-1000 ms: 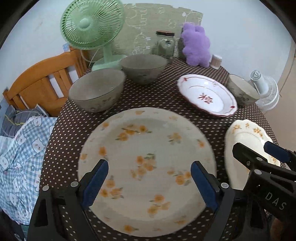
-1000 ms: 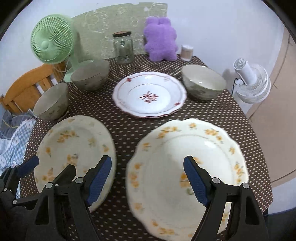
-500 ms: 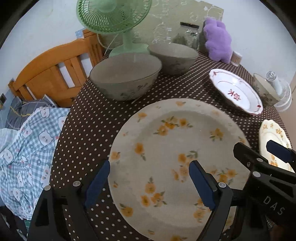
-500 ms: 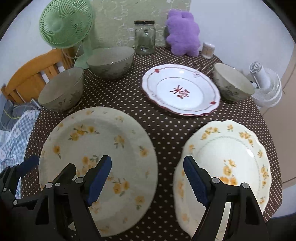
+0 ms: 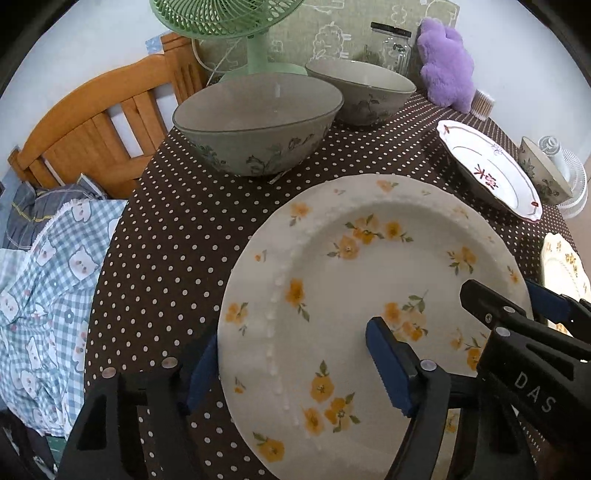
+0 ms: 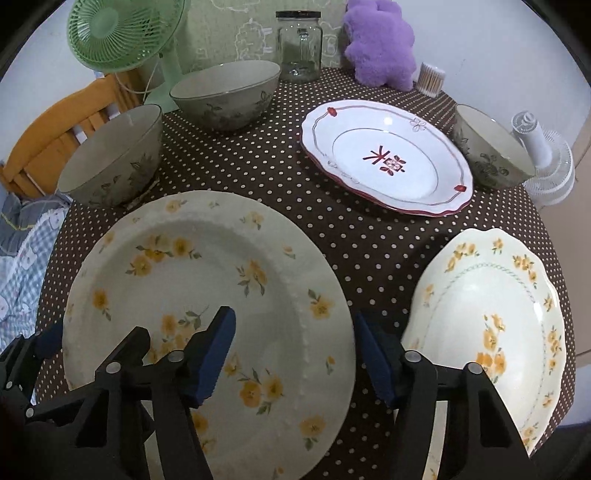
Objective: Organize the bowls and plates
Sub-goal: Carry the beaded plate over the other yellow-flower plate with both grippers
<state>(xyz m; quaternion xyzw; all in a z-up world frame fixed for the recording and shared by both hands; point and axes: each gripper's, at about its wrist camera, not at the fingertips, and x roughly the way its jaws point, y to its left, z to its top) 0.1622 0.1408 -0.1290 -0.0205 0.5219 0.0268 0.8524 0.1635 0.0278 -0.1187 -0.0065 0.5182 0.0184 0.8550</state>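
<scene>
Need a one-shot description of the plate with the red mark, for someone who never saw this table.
Start at the purple plush toy at the back of the dotted table. Just in front of it lies a white plate, beside a grey bowl. It alone has a red rim and red centre mark; the other two plates carry yellow flowers.

A round worktop [image 6: 369,229] under a brown, white-dotted cloth stands against a pale wall [image 6: 480,33]. At its far edge a green patterned panel [image 6: 229,33] leans behind a green desk fan [image 6: 122,33]. A wooden chair [image 5: 99,122] sits far left, with checked fabric [image 5: 48,280] near left. A white fan [image 6: 543,158] stands on the floor at right.
</scene>
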